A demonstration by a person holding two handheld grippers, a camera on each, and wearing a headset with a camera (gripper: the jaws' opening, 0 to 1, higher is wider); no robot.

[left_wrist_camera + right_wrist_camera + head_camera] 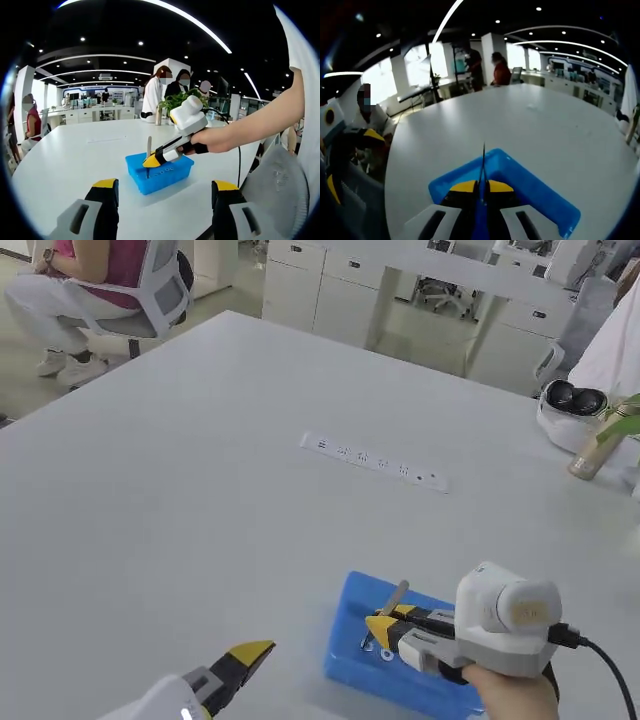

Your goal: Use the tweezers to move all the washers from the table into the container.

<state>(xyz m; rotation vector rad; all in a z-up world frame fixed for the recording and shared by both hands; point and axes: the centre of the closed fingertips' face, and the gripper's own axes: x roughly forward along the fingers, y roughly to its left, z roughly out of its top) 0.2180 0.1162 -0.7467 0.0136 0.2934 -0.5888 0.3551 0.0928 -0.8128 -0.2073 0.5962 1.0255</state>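
Note:
A blue container sits near the front of the white table, with a few small washers lying inside it. My right gripper is shut on metal tweezers, which stand nearly upright with their tips down in the container. In the right gripper view the tweezers rise between the shut jaws over the container. My left gripper hovers left of the container and is open with nothing in it. From it I see the container and the right gripper.
A white power strip lies mid-table. At the far right stand a white headset and a bottle with a plant. A person sits on a chair beyond the far left edge. Several people stand behind the table.

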